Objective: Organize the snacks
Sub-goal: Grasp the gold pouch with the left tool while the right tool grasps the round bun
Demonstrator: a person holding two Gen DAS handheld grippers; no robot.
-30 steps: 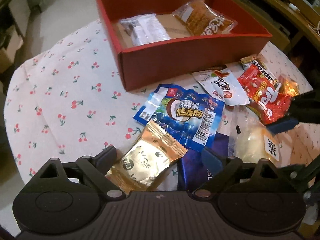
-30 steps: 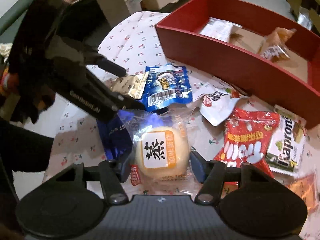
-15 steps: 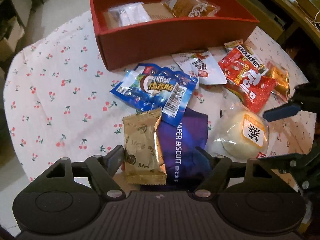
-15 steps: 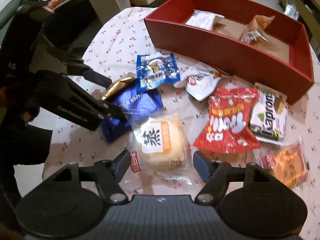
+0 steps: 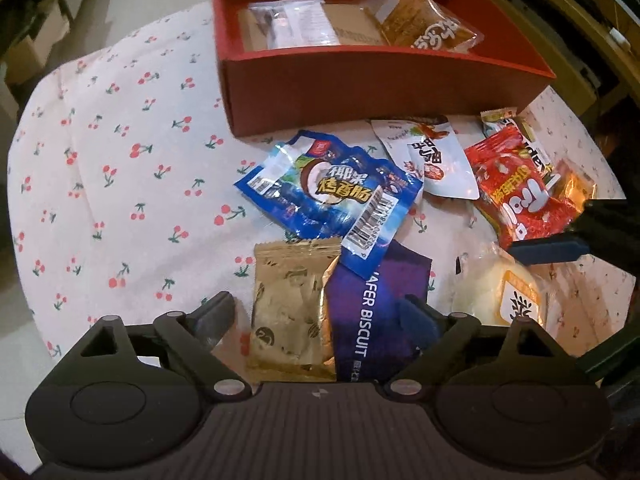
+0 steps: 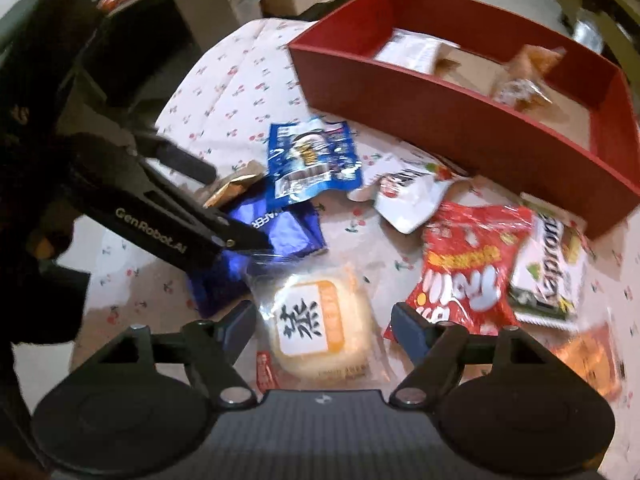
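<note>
Fingers of the left gripper (image 5: 318,312) stand wide apart and empty around the gold packet (image 5: 292,312) and the purple wafer biscuit pack (image 5: 372,308), while the right gripper (image 6: 324,326), equally wide, brackets the bagged bun (image 6: 316,320). Judged step: pick-up of loose snacks for transfer to the red box (image 5: 360,84); each gripper must descend and close on one item. Both left-side packets lie flat on the desk (image 5: 120,168) short of the box, long axes pointing toward it.
</note>
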